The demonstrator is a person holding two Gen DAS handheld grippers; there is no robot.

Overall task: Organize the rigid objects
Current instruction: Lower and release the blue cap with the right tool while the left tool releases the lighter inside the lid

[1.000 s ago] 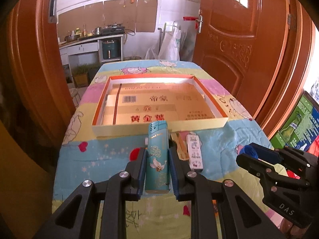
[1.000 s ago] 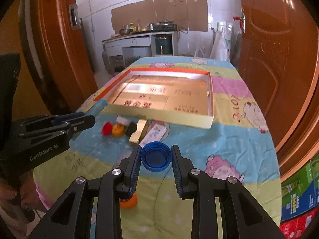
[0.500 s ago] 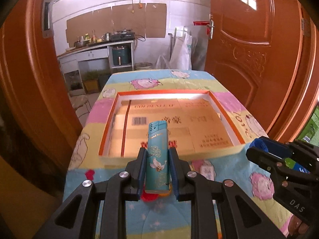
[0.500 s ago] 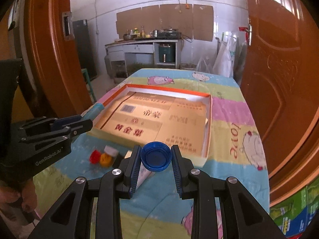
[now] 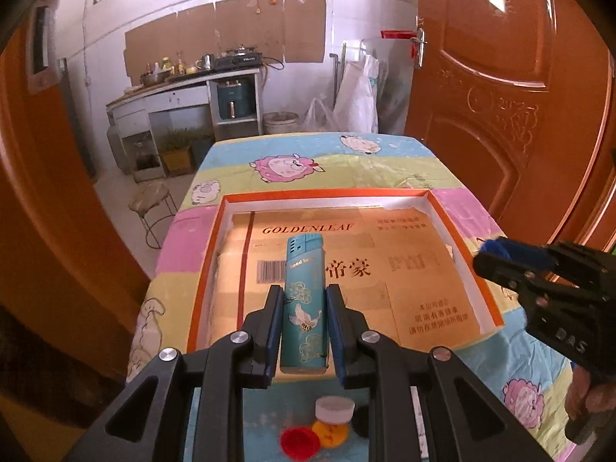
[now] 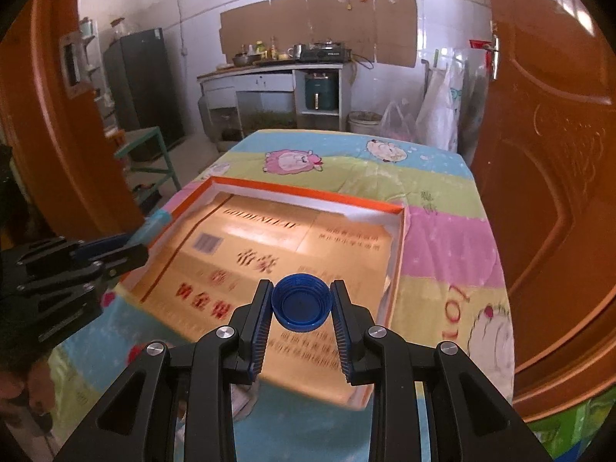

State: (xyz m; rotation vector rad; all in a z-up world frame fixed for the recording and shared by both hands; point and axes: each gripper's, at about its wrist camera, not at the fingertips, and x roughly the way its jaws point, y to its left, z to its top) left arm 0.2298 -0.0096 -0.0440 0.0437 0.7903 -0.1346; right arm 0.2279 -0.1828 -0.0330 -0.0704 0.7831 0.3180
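A teal lighter [image 5: 304, 304] stood upright, pinched between the left gripper's [image 5: 303, 331] jaws above the orange-rimmed box [image 5: 204, 269]. Beside it, the right gripper [image 6: 301, 319] pinched a blue bottle cap [image 6: 301, 300] over the same box, on a cartoon-sheep tablecloth [image 6: 442, 192].

Black cap [image 5: 361, 419] half hidden behind left fingers [image 5: 338, 331]; box print [image 6: 215, 300] blurred.

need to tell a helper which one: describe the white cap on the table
On the cartoon-sheep tablecloth, just in front of the shallow orange-rimmed box, sits a small cluster of bottle caps. The white cap is the only pale one, beside red, orange and black caps.
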